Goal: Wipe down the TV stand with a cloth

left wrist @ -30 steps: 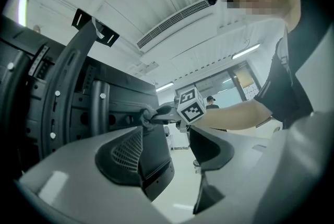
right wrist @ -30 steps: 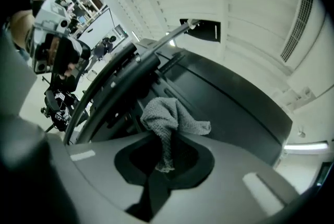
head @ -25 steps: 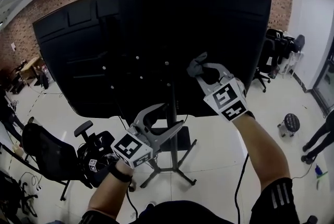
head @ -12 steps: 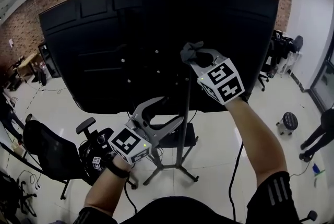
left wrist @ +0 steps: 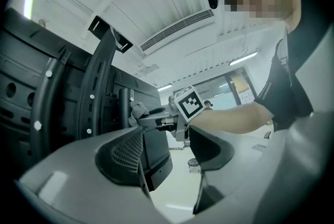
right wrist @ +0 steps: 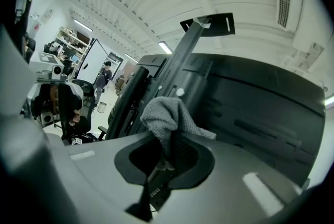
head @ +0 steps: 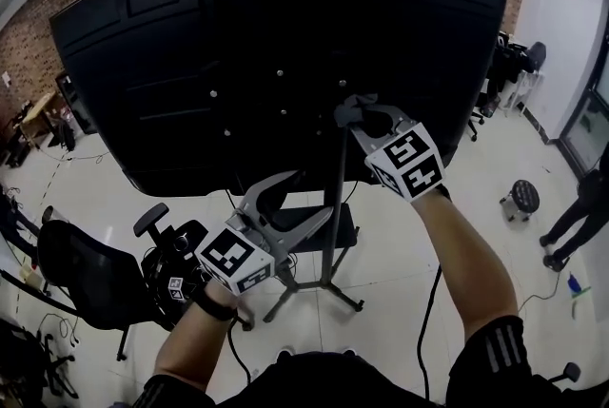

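Wiping looks under way. The right tool (head: 364, 116) is clenched on the cloth (right wrist: 166, 116), up at the stand's pole (head: 335, 197) behind the TV (head: 171, 54). The left tool (head: 306, 204) hangs released and empty. The next move likely calls for dragging the cloth down the pole.

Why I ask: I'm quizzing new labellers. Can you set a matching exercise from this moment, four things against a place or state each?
Things:
1. left gripper
2. right gripper
3. cloth
4. stool

States or places:
a. grey, bunched up beside the stand pole
b. round, dark-topped, at far right
c. jaws apart, nothing between them
d. jaws closed on fabric

Pairs: 1-c, 2-d, 3-a, 4-b.
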Action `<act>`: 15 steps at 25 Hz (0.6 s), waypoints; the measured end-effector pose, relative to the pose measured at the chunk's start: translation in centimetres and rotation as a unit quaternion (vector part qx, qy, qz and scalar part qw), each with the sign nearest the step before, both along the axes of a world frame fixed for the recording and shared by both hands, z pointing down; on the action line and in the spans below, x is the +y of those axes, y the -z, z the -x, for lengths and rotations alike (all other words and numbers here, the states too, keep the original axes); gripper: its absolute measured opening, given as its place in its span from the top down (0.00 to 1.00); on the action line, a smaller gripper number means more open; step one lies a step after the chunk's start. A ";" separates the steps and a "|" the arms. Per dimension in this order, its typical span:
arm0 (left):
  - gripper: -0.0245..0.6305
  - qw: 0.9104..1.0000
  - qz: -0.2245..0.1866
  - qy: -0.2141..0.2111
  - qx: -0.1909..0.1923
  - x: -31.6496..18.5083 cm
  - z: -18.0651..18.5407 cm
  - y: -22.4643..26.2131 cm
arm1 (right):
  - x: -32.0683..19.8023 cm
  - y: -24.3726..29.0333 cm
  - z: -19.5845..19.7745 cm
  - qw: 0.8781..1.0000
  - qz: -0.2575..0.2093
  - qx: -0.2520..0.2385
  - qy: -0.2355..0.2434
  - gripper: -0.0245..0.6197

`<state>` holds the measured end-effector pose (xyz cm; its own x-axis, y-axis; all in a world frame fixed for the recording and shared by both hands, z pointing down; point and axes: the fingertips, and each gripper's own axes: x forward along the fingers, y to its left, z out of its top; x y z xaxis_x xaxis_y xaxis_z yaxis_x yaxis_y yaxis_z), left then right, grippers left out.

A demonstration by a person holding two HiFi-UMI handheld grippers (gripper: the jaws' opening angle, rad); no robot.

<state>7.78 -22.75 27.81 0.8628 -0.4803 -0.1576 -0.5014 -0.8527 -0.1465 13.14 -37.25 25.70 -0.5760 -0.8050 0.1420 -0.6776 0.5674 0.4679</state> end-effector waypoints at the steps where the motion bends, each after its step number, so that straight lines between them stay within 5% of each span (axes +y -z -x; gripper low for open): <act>1: 0.50 1.000 0.003 -0.001 -0.001 -0.1 -0.1 -0.3 | 0.1 -0.7 0.1 1.000 0.006 -0.002 0.004 0.91; 8: 0.50 1.000 0.020 -0.003 -0.003 -0.6 -0.9 -2.3 | 0.7 -2.2 0.2 0.999 0.006 -0.029 0.013 0.91; 15: 0.50 0.999 0.037 0.005 -0.010 -1.4 -1.0 -3.6 | 0.5 -8.0 0.7 0.999 0.038 0.006 0.017 0.91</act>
<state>8.83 -24.18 31.42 0.8606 -0.4987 -0.1030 -0.5075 -0.8566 -0.0931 12.49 -36.72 33.74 -0.6007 -0.7716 0.2094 -0.6518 0.6243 0.4306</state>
